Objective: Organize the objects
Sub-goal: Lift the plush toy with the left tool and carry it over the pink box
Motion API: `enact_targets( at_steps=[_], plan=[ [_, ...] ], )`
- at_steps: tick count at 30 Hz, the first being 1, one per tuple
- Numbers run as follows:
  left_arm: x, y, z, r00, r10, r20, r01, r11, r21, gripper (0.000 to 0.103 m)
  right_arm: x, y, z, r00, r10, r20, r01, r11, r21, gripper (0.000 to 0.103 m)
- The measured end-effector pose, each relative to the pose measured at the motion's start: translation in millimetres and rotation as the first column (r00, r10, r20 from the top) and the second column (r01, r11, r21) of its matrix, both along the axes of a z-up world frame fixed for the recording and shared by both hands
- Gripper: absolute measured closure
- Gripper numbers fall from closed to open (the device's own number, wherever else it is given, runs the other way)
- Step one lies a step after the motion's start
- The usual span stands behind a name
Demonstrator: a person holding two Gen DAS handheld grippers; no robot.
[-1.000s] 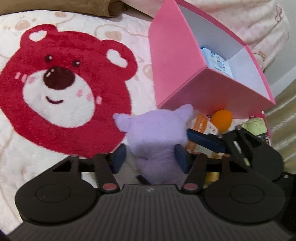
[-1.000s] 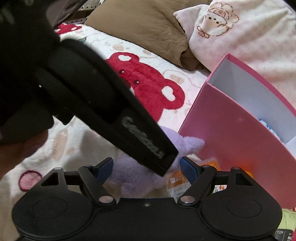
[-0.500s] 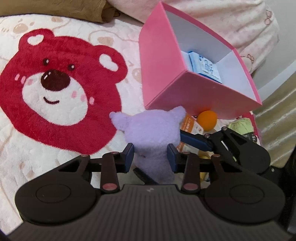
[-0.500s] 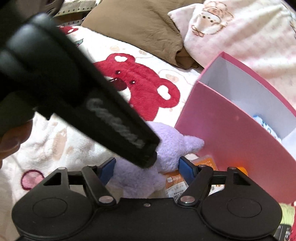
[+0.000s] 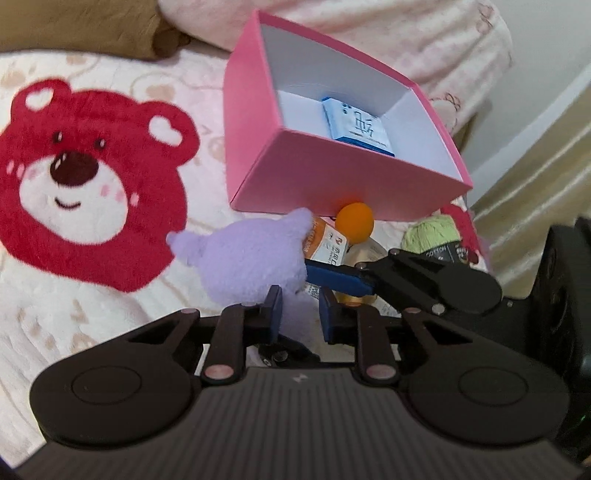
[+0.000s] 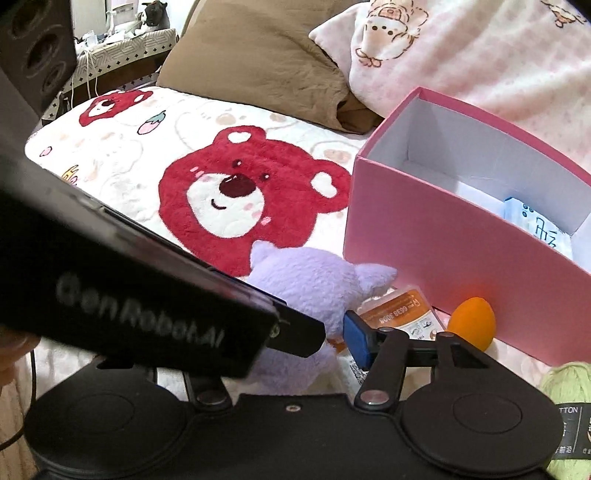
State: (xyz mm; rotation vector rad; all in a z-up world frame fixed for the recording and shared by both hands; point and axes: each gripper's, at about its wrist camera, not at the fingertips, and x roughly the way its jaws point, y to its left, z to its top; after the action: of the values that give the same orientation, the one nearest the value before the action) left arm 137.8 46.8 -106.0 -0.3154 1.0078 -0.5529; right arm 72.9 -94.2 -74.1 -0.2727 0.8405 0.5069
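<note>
- Left: our left gripper pinches the purple plush toy tightly, ready to lift.
- Centre: our right gripper is closing around it.
- Right: the pink box waits nearby, open.

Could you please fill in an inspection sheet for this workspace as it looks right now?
Surface: white fleece blanket with red bear prints.
Job's things: open pink box with a blue-and-white packet inside; purple plush toy, orange ball, orange-labelled packet and green yarn lie in front of it.
Clutter: brown pillow and pink patterned bedding behind.
Grippers: left gripper shut on the plush's lower part; right gripper is closing, its blue pad at the plush's side.
Cables: thin white cords at far left.
Surroundings: black speaker, cluttered shelf.
</note>
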Motion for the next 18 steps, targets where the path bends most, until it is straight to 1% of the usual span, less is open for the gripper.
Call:
enact_targets(
  at_steps=[2, 3, 5, 6, 8, 9, 11, 12, 15, 17, 18],
  plan=[
    [-1, -3, 2, 1.000, -0.002, 0.000, 0.002, 1.000, 0.013, 0.083, -3, -4, 2, 1.000, -0.008, -0.002, 0.008, 1.000, -0.009, 0.044],
    [0, -3, 3, 1.000, 0.003, 0.004, -0.003, 1.000, 0.015, 0.083, -1, 0, 4, 1.000, -0.014, -0.001, 0.014, 1.000, -0.020, 0.057],
    [2, -1, 4, 1.000, 0.021, 0.010, -0.021, 1.000, 0.021, 0.083, -2, 0, 6, 1.000, -0.026, -0.011, 0.026, 0.999, -0.035, 0.057],
    [3, 1, 4, 1.000, 0.027, 0.001, -0.027, 1.000, 0.006, 0.083, 9, -1, 2, 1.000, -0.028, -0.013, 0.028, 0.999, -0.025, 0.057],
    [5, 3, 2, 0.999, 0.036, -0.024, -0.036, 0.999, -0.017, 0.082, 7, -6, 3, 1.000, -0.029, -0.001, 0.029, 0.999, -0.028, 0.058],
    [6, 4, 1, 0.998, 0.041, -0.036, -0.042, 0.999, -0.021, 0.081, 5, -9, 3, 1.000, -0.029, -0.002, 0.029, 0.999, -0.034, 0.059],
    [6, 5, 0, 0.998, 0.047, -0.048, -0.048, 0.999, -0.021, 0.078, 6, -13, 2, 0.999, -0.039, -0.017, 0.038, 0.999, -0.026, 0.065],
    [7, 6, 0, 0.997, 0.060, -0.053, -0.061, 0.998, -0.014, 0.073, 13, -13, -1, 0.999, -0.043, -0.031, 0.042, 0.999, -0.017, 0.066],
    [8, 10, -1, 0.993, 0.106, -0.047, -0.106, 0.994, 0.008, 0.051, 19, -12, -3, 0.998, -0.059, -0.034, 0.059, 0.998, -0.006, 0.069],
    [11, 12, -3, 0.991, 0.125, -0.047, -0.124, 0.992, 0.030, 0.049, 19, -11, -3, 0.998, -0.057, -0.028, 0.057, 0.998, -0.007, 0.070],
    [12, 13, -7, 0.989, 0.138, -0.059, -0.135, 0.990, 0.042, 0.048, 20, -10, -4, 0.998, -0.054, -0.026, 0.054, 0.999, -0.011, 0.070]
  ],
)
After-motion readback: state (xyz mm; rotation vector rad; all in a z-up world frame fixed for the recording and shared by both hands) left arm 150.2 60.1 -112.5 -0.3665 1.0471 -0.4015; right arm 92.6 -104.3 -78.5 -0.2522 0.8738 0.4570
